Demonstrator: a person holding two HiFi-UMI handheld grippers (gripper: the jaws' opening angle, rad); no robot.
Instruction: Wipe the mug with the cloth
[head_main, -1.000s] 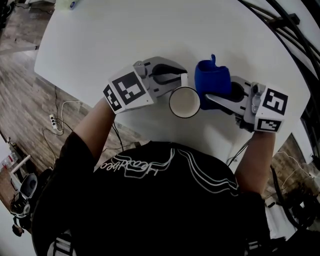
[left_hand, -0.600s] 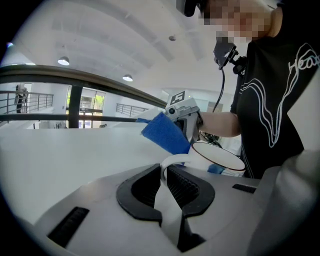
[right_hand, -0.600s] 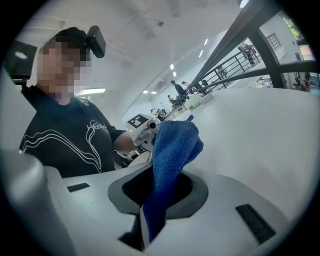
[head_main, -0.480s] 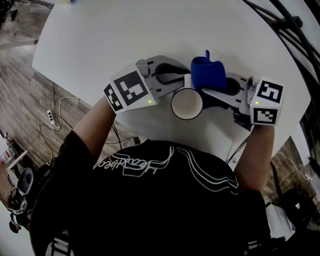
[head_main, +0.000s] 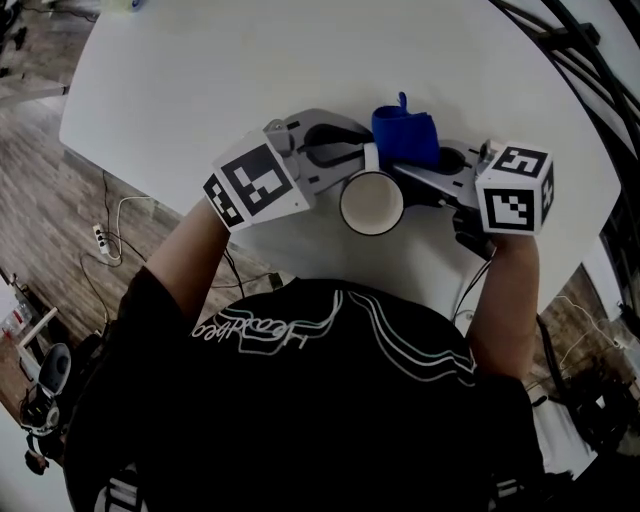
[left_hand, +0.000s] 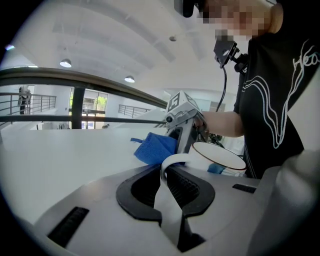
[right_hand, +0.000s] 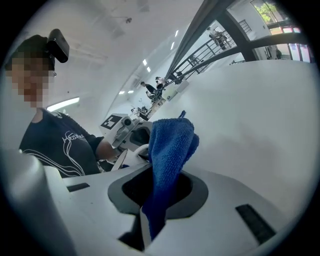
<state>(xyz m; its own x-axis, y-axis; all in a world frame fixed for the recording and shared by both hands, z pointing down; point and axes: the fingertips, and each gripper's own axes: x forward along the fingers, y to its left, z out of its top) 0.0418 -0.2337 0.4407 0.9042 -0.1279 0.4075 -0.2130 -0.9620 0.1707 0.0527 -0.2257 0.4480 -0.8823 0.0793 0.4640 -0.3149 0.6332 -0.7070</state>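
A white mug (head_main: 371, 203) stands upright on the white table (head_main: 200, 70) near its front edge. My left gripper (head_main: 352, 158) is shut on the mug's handle (left_hand: 172, 161), with the mug's rim (left_hand: 218, 155) just beyond the jaws. A blue cloth (head_main: 404, 136) is bunched in my right gripper (head_main: 418, 166), which is shut on it. The cloth (right_hand: 170, 150) stands up out of the right jaws and presses against the far right side of the mug. In the left gripper view the cloth (left_hand: 154, 149) shows behind the handle.
The table's front edge runs just below the mug, with wooden floor (head_main: 50, 200) and a power strip with cables (head_main: 103, 240) to the left. Black cables and a frame (head_main: 590, 70) cross the upper right. The person's torso fills the lower head view.
The right gripper has carried the cloth leftward and farther back, up against the mug's far side. The left gripper and mug stay almost where they were.
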